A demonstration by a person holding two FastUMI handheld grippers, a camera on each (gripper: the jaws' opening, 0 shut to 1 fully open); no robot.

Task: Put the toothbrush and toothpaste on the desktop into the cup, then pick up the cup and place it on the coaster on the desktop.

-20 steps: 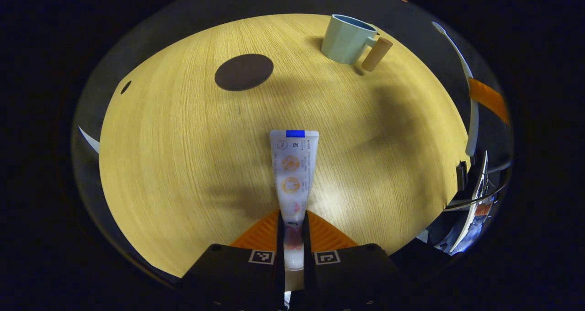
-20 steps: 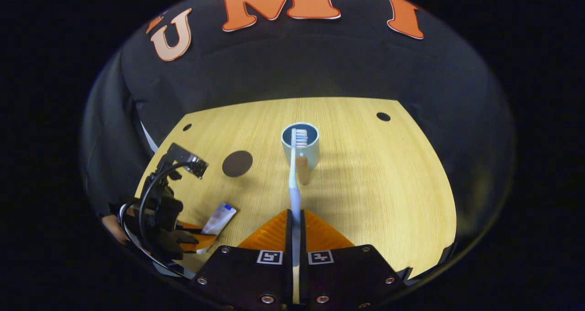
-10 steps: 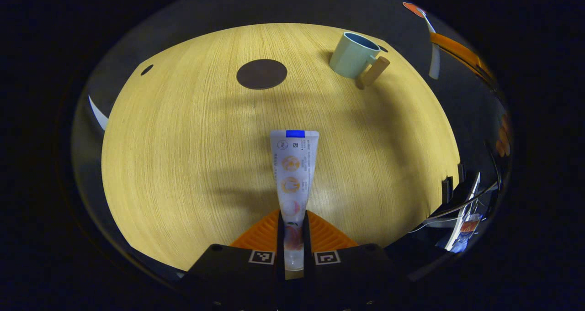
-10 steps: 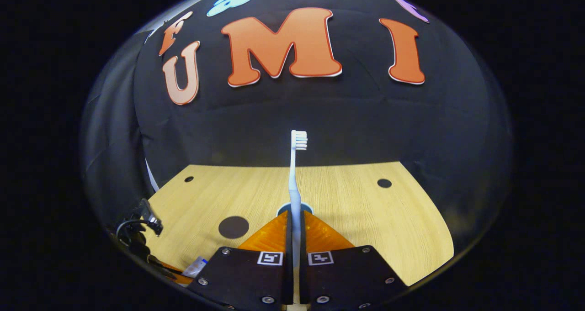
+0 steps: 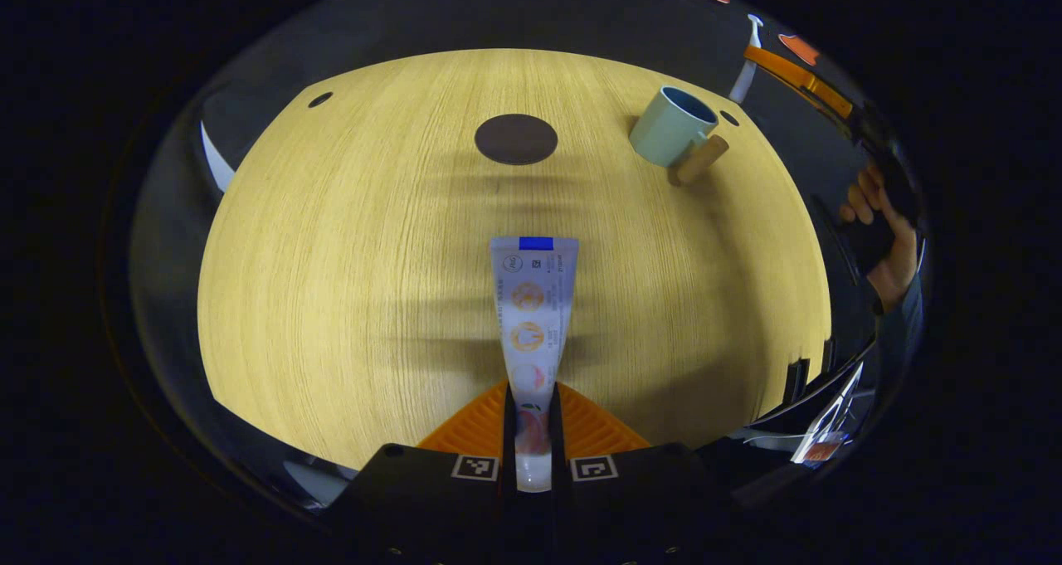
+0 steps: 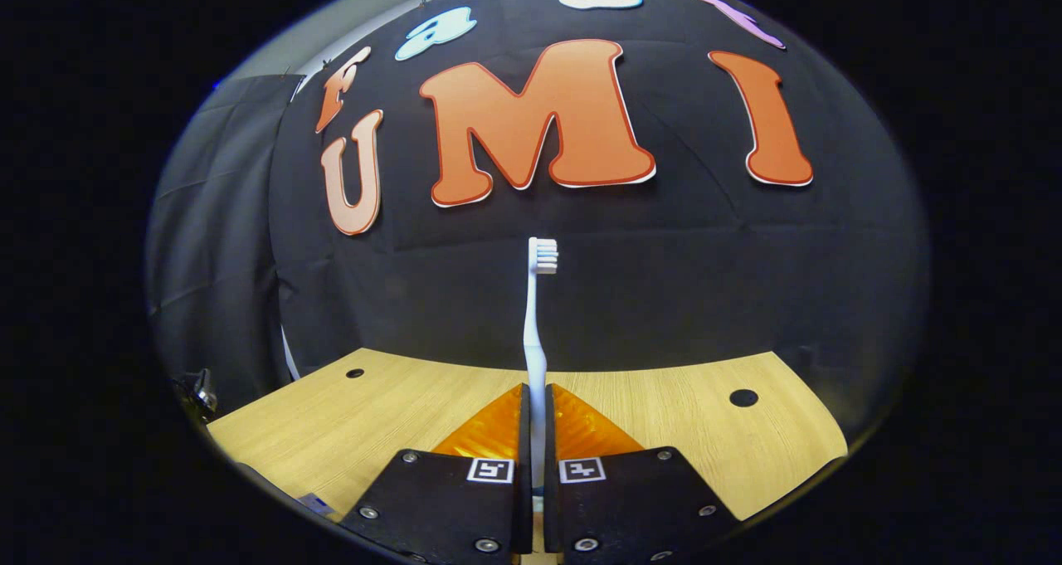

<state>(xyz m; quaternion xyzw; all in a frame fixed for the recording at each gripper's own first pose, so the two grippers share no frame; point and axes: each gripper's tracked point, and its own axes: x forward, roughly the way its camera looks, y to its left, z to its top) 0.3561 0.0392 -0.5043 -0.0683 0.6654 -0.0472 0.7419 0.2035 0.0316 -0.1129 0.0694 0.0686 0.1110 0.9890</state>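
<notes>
Between left gripper (image 5: 531, 432) fingers, toothpaste (image 5: 532, 316) pinched by cap end, held above tabletop (image 5: 332, 258) for carrying. Right gripper (image 6: 535, 432) pinching toothbrush (image 6: 535, 341) handle, bristles up, likely lining up a handle-first drop. Farther: coaster (image 5: 515, 138), cup (image 5: 672, 125) empty, upright.

1. From my station I see a light wooden surface (image 5: 348, 250) with fine straight grain running away from the camera in the left gripper view.
2. Small dark round holes sit near its far corners (image 6: 743, 397).
3. Black cloth (image 6: 705, 275) hangs as the wall right behind the surface's far edge, creased in soft folds.
4. Light falls from above; soft banded shadows cross the wood.
5. At the left edge of the left gripper view, a pale strip (image 5: 217, 148) shows beyond the surface, possibly a frame.
</notes>
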